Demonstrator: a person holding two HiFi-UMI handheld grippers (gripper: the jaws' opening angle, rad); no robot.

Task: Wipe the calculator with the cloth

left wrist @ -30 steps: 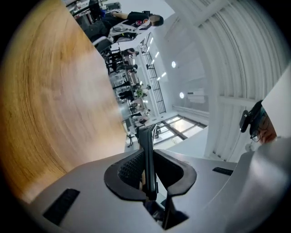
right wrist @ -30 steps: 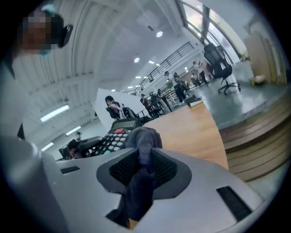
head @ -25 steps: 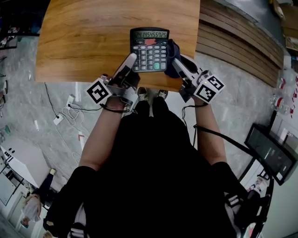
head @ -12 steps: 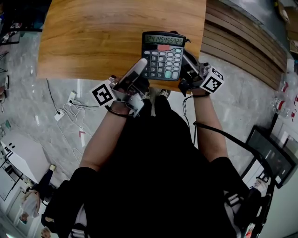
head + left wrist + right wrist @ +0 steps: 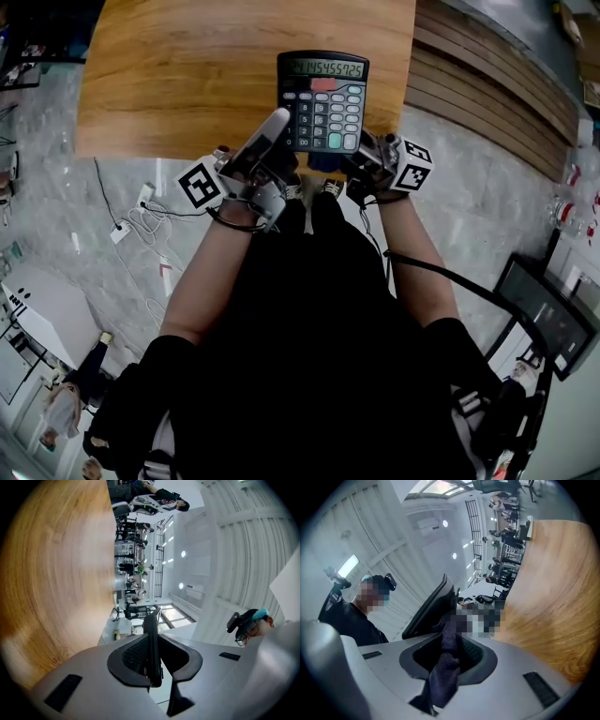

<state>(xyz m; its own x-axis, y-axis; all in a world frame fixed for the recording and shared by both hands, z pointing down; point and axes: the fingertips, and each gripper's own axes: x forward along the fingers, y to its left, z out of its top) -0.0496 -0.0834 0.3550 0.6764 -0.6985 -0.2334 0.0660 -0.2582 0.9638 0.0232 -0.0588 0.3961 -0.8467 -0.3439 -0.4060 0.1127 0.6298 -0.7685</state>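
A black desk calculator with a lit display is held in the air over the near edge of the wooden table, keys facing me. My left gripper is shut on its lower left edge; in the left gripper view the calculator stands edge-on between the jaws of the left gripper. My right gripper sits just under the calculator's lower right corner, shut on a dark blue cloth. In the right gripper view the cloth rises from the right gripper against the calculator's back.
Wooden slats run along the table's right side. On the grey floor to the left lie a power strip and cables. A dark monitor stands at the lower right. My legs fill the lower middle.
The calculator has risen a little and tilted more toward me. My right gripper has swung from the calculator's right side to under its lower right corner and rolled. The left gripper keeps its hold.
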